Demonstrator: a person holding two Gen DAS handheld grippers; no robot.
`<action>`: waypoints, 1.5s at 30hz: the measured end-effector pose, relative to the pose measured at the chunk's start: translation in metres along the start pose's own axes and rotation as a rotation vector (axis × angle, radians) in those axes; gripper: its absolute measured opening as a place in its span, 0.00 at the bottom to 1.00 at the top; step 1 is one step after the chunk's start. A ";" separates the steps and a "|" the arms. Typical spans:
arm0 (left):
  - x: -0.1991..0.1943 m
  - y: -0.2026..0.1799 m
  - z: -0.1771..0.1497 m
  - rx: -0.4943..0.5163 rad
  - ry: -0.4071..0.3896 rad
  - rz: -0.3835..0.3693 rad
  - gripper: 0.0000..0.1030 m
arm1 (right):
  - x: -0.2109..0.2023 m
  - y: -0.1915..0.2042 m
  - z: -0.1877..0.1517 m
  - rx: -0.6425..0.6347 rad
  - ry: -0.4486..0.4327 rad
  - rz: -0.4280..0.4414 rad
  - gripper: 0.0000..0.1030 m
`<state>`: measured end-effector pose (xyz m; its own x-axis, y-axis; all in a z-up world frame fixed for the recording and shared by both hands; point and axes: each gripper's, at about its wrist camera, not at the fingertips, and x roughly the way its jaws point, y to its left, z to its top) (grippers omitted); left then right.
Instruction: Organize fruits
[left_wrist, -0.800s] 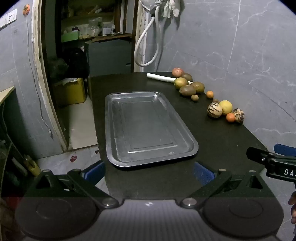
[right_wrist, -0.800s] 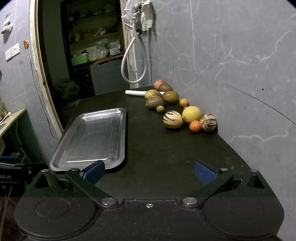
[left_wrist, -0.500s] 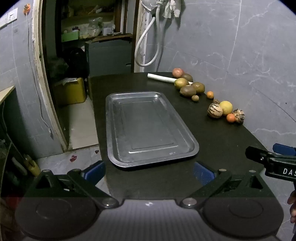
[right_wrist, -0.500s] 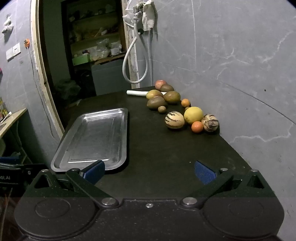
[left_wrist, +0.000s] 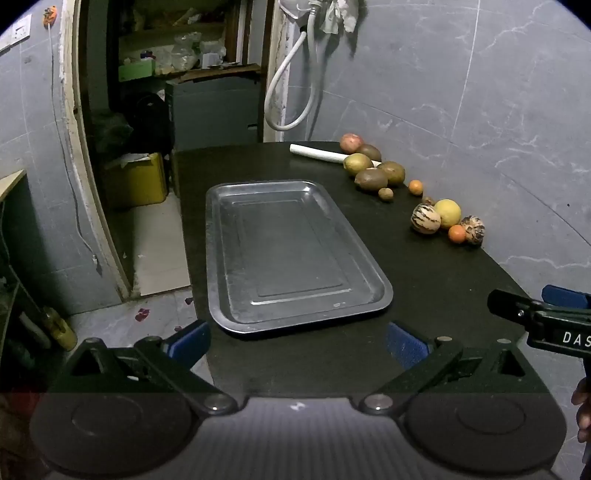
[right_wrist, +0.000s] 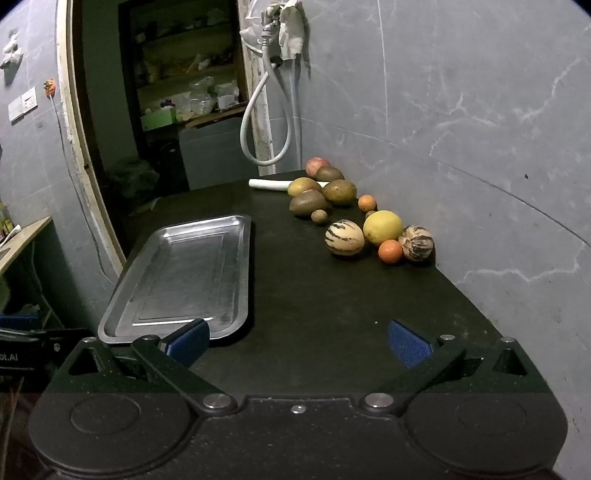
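fruits (right_wrist: 376, 229) in row ahead-right of right gripper (right_wrist: 297, 341), against wall, well apart. round, firm, likely roll; striped melon (right_wrist: 344, 237) heaviest, grip across middle. tray (left_wrist: 291, 251) bare, ahead of left gripper (left_wrist: 297, 339). both grippers spread wide, empty.

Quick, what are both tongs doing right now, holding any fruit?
Left tongs: open, holding nothing, above the near end of the tray.
Right tongs: open, holding nothing, over the bare table.
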<state>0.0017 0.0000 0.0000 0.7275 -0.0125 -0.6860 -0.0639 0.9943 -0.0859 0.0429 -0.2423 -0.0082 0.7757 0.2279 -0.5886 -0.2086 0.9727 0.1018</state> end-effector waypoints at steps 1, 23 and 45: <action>0.000 -0.001 0.000 0.000 0.002 0.000 0.99 | 0.000 0.000 0.000 0.000 0.001 0.000 1.00; 0.005 0.003 0.001 -0.004 0.020 -0.010 0.99 | 0.004 0.000 -0.001 0.006 0.009 -0.004 1.00; 0.019 0.007 0.005 -0.017 0.058 -0.038 0.99 | 0.014 -0.001 0.001 0.019 0.031 -0.008 1.00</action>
<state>0.0187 0.0076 -0.0101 0.6885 -0.0569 -0.7230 -0.0489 0.9910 -0.1246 0.0547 -0.2400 -0.0157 0.7581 0.2190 -0.6143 -0.1910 0.9752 0.1120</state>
